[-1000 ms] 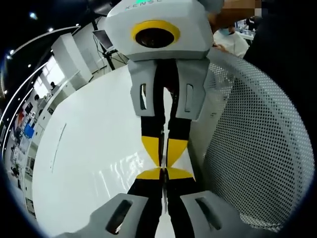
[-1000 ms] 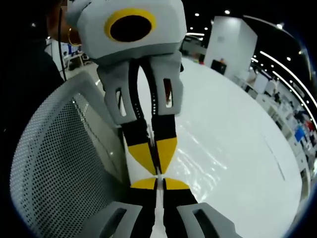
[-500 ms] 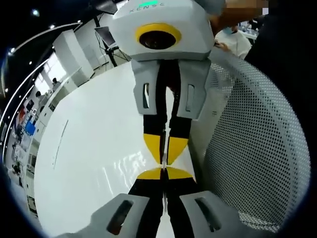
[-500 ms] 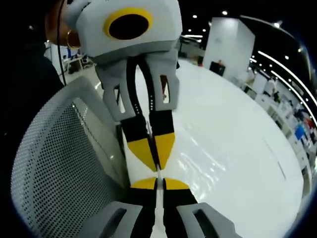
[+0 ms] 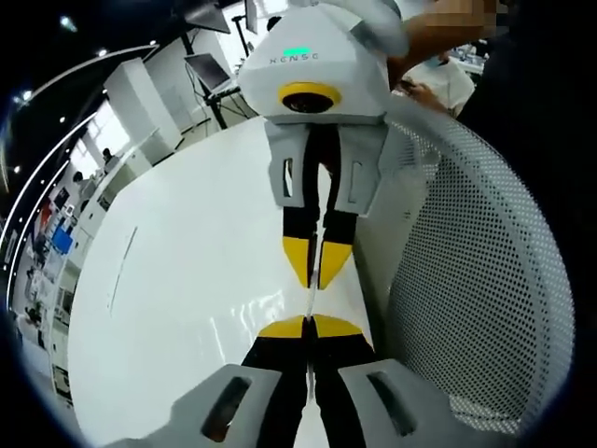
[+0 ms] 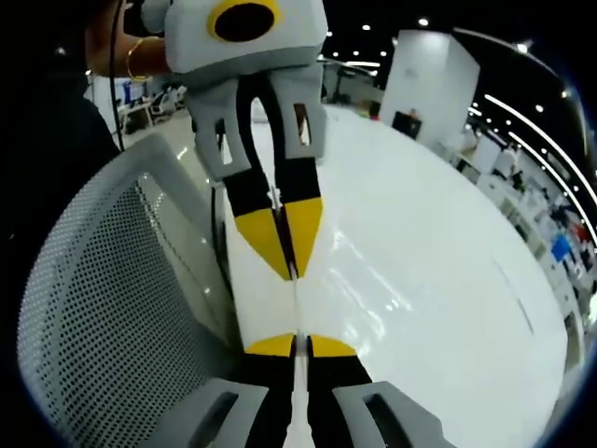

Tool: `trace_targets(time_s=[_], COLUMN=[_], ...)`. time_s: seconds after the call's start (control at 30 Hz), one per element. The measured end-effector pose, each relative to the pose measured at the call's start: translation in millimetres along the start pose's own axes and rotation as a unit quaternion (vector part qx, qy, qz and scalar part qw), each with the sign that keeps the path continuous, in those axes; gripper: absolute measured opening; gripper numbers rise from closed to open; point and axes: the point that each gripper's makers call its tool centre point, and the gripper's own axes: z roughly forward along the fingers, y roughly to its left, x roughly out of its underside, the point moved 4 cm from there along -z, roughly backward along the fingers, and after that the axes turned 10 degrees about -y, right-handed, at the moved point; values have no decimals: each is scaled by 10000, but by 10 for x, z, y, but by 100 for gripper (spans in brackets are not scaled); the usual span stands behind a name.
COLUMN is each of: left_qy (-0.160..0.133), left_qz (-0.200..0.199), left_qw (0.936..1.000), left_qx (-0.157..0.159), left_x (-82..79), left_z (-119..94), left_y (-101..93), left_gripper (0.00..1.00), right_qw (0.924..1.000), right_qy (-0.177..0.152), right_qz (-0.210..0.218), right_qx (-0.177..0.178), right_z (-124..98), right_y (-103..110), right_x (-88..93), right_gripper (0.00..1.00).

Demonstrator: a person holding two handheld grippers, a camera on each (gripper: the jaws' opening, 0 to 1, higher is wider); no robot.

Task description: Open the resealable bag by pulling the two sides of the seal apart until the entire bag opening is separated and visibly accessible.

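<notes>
The clear resealable bag [image 5: 311, 301] shows as a thin, taut, edge-on film between two facing grippers. In the left gripper view my left gripper [image 5: 309, 326] rises from the bottom with its yellow-tipped jaws pressed together on the film. The right gripper [image 5: 318, 275] reaches down from above, jaws also together on it. In the right gripper view the right gripper [image 6: 300, 343] pinches the bag [image 6: 297, 313] from below and the left gripper [image 6: 289, 271] from above. Glossy wrinkled plastic glints over the table [image 6: 373, 280]. The seal itself is too thin to make out.
A white table [image 5: 187, 243] lies under the grippers, seen also as the white table [image 6: 438, 243]. A white mesh chair back [image 5: 485, 280] curves close beside them, also as the chair back [image 6: 103, 308]. A person in dark clothes [image 6: 47, 140] stands behind it.
The two grippers have drawn apart: the gap between their facing tips has grown from touching to a clear stretch of taut film. Both stay shut.
</notes>
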Motion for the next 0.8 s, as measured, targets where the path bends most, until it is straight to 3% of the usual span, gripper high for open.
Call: trace_targets(time_s=[0.8], left_qy=[-98], left_qz=[-43], left_qw=[9999], left_qx=[-29], left_x=[-13], left_z=[-78], left_y=[29], left_gripper=[0], right_qw=[9993], right_qy=[291], right_qz=[161], right_qx=[162], right_z=[-141], right_y=[-52], right_x=[316], right_gripper=[0])
